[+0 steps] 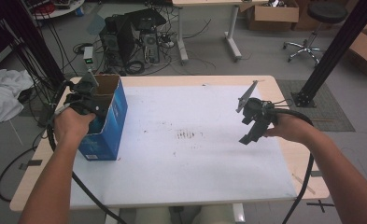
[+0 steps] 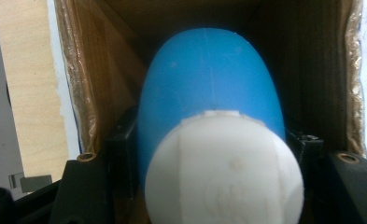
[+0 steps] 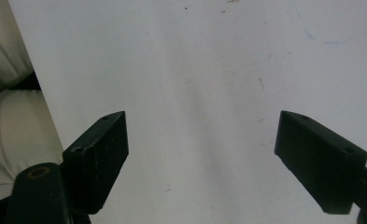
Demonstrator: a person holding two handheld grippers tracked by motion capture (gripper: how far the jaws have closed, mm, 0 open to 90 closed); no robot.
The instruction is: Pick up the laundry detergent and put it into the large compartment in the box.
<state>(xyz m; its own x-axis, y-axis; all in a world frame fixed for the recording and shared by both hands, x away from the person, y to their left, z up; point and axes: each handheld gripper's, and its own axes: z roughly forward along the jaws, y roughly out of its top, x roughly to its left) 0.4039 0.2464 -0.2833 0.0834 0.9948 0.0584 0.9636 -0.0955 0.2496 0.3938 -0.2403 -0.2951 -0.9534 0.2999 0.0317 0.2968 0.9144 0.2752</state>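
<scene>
Leftmost, the left gripper (image 1: 85,100) pokes into the open blue box (image 1: 107,126), its jaws clamped on a blue-and-white bottle (image 2: 209,107). Toward the frame's right, the right gripper (image 1: 255,128) hangs wide open over the white table (image 1: 190,158).

Grey floor (image 1: 265,51), stool (image 1: 319,21), cardboard boxes (image 1: 272,14)

One table (image 1: 181,186) with a white top stands in the room, and one blue cardboard box (image 1: 107,126) sits open on it. Two hand-held grippers are in use, the left gripper (image 1: 81,95) at the box and the right gripper (image 1: 253,126) over the bare tabletop, and one blue and white bottle (image 2: 209,93) sits between the left one's jaws. Behind the table are one computer tower (image 1: 120,39), one round stool (image 1: 319,18) and two brown cardboard boxes on the floor.
</scene>
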